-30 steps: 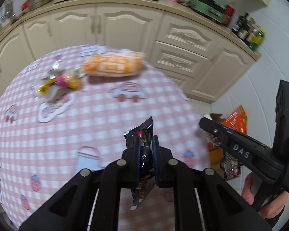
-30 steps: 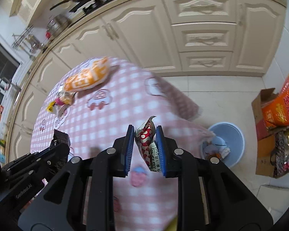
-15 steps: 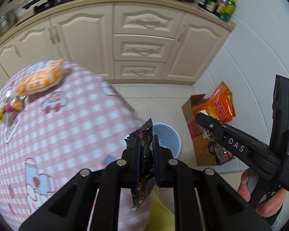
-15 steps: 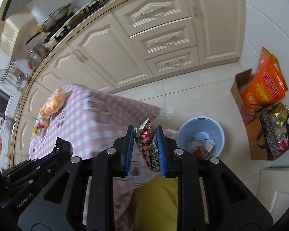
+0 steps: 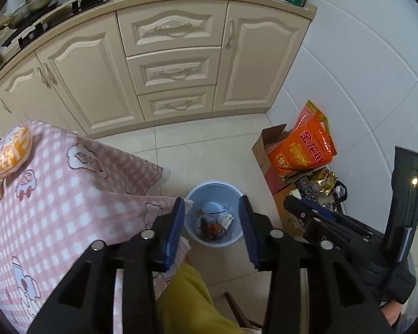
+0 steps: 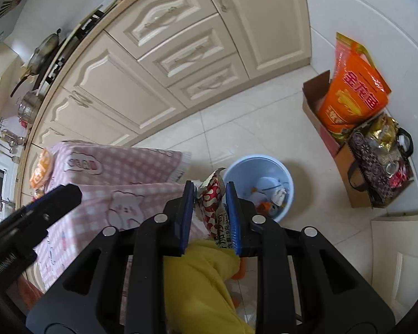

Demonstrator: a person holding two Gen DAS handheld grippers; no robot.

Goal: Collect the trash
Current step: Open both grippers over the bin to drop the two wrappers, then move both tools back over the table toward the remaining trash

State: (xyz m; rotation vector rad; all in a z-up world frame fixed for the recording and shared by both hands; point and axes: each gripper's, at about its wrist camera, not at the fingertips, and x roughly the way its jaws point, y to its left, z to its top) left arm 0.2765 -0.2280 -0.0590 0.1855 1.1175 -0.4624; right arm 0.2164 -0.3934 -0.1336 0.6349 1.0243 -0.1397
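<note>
Orange packet cut by frame edge; bin contents indistinct.

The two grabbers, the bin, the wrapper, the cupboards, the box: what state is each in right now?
left gripper: open, empty, jaws just opened, above the bin
right gripper: shut on the red-and-white wrapper
blue bin: upright, lidless, trash inside
cabinet drawers: closed
cardboard box: flaps open, orange bag standing in it
orange packet: lying on the tablecloth
</note>
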